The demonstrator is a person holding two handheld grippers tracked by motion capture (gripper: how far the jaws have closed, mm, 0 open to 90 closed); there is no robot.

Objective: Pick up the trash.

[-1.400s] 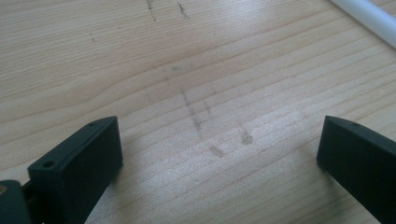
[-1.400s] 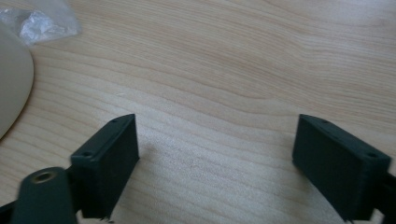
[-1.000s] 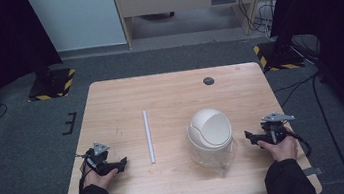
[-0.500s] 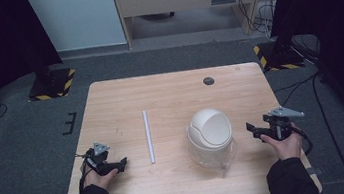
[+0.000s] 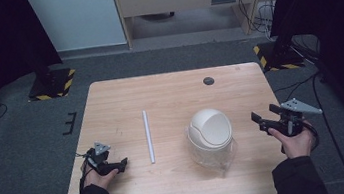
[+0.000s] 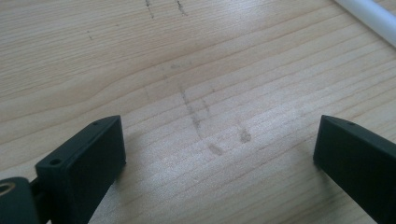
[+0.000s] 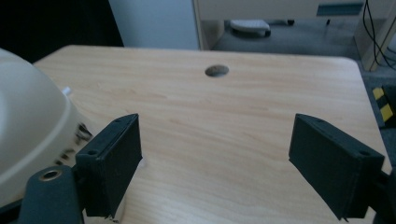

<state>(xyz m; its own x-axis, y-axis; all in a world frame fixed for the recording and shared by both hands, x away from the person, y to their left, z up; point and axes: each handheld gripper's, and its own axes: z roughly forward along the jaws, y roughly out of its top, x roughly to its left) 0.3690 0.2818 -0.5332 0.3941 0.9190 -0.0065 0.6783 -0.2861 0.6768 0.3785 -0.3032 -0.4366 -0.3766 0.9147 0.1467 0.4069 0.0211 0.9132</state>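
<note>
While both my grippers rest low with jaws wide and empty, left gripper (image 5: 119, 163) sits near the rod (image 5: 148, 136), right gripper (image 5: 259, 119) beside the bin (image 5: 210, 135).

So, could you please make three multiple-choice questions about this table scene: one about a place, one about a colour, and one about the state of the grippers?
1. Where does the white rod lie, seen from the high view?
A. Left of the domed bin
B. Right of the domed bin
C. On top of the domed bin

2. What colour is the lid of the domed bin?
A. Red
B. Cream white
C. Blue

3. How do the jaws of the left gripper and the right gripper stand?
A. Both shut
B. Both shut on the rod
C. Both open

Answers:
1. A, the rod lies on the table between the left gripper and the bin.
2. B, the dome looks cream white in the high view.
3. C, each gripper view shows a wide gap with bare wood between the jaws.
</note>
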